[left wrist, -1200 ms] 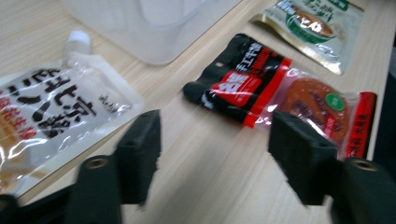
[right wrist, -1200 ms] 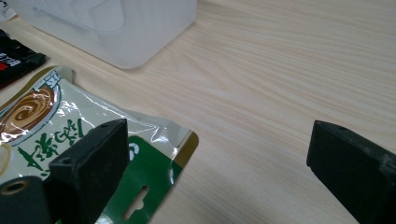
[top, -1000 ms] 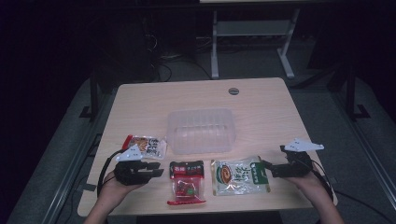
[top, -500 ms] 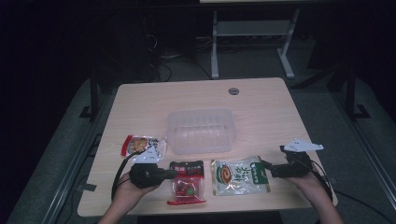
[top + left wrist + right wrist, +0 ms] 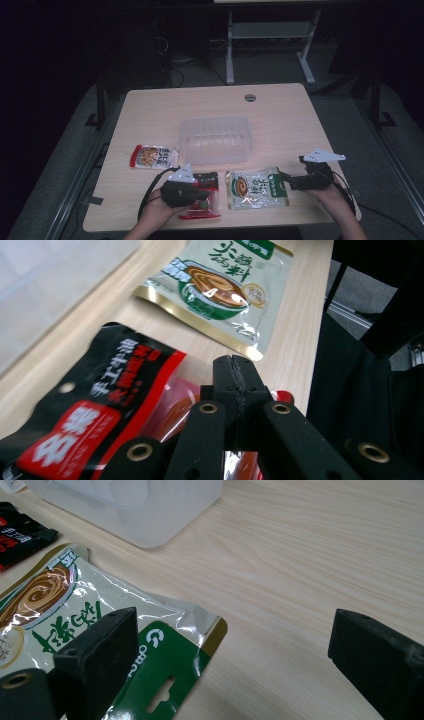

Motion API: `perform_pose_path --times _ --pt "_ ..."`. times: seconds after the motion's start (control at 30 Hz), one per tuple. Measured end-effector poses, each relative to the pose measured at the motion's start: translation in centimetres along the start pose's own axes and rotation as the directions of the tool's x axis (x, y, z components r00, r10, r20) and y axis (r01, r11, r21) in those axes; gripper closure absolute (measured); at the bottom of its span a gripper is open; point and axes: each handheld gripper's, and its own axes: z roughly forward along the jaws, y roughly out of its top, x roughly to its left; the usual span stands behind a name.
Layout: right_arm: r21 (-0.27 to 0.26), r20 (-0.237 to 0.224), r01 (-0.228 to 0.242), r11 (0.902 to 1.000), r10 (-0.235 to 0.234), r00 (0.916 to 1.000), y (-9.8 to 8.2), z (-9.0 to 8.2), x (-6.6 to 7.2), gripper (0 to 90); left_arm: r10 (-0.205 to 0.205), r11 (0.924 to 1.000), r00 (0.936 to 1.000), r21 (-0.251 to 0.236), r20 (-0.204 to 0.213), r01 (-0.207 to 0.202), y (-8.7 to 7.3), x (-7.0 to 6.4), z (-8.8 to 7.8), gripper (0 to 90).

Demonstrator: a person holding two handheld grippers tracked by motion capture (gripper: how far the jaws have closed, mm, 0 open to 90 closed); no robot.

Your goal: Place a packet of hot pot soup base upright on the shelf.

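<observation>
My left gripper (image 5: 204, 193) lies over a red and black snack packet (image 5: 209, 181) near the table's front edge. In the left gripper view its jaws are pressed together (image 5: 234, 375) just above that packet (image 5: 90, 405), and I see nothing between them. My right gripper (image 5: 286, 181) rests at the right edge of a green and white soup packet (image 5: 256, 187). Its jaws stand wide apart (image 5: 235, 645), the left jaw over the packet's green corner (image 5: 165, 675) and the right jaw over bare wood.
A clear plastic container (image 5: 216, 140) stands mid-table behind the packets. A red and white snack packet (image 5: 152, 156) lies to its left. The wooden table (image 5: 280, 115) has a cable hole (image 5: 250, 97) at the back. Desk legs and cables stand on the dark floor beyond.
My left gripper has moved right, from beside the red and white packet to over the red and black packet. The right gripper has stayed put.
</observation>
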Motion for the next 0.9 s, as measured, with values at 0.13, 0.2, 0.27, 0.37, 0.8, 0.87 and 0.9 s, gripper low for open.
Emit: perform_pose_path --times 0.13,0.2,0.27,0.37,0.8,0.87,0.9 --pt "0.000 -0.003 0.003 1.0000 -0.003 1.0000 0.1 0.1 0.1 5.4 0.027 0.9994 0.9996 0.022 0.005 -0.027 0.0 -0.5 0.8 89.8" --pt "0.001 -0.004 0.007 1.0000 -0.007 1.0000 0.2 0.2 0.2 5.4 0.035 0.9988 0.9993 0.035 0.012 -0.035 0.0 -0.8 1.2 89.8" --pt "0.002 -0.006 0.007 1.0000 -0.007 1.0000 0.1 0.2 0.2 5.4 0.038 0.9984 0.9992 0.040 0.012 -0.039 0.0 -1.1 1.7 89.8" --pt "-0.006 -0.007 0.007 1.0000 -0.007 1.0000 0.1 0.1 0.2 5.4 0.056 0.9957 0.9982 0.072 0.021 -0.058 0.1 -1.5 2.6 89.8" --pt "-0.002 -0.010 0.004 1.0000 -0.004 0.9999 0.1 0.1 0.1 5.5 0.062 0.9886 0.9976 0.136 0.033 -0.066 -0.5 -1.6 3.1 89.8" --pt "-0.002 -0.010 0.004 1.0000 -0.004 0.9999 0.1 0.1 0.1 5.5 0.055 0.9888 0.9979 0.137 0.033 -0.059 -0.7 -1.5 2.8 89.8" --pt "-0.004 -0.011 0.004 1.0000 -0.004 0.9999 0.2 0.2 0.1 5.6 0.056 0.9880 0.9979 0.142 0.034 -0.060 -0.8 -1.4 2.7 89.8"
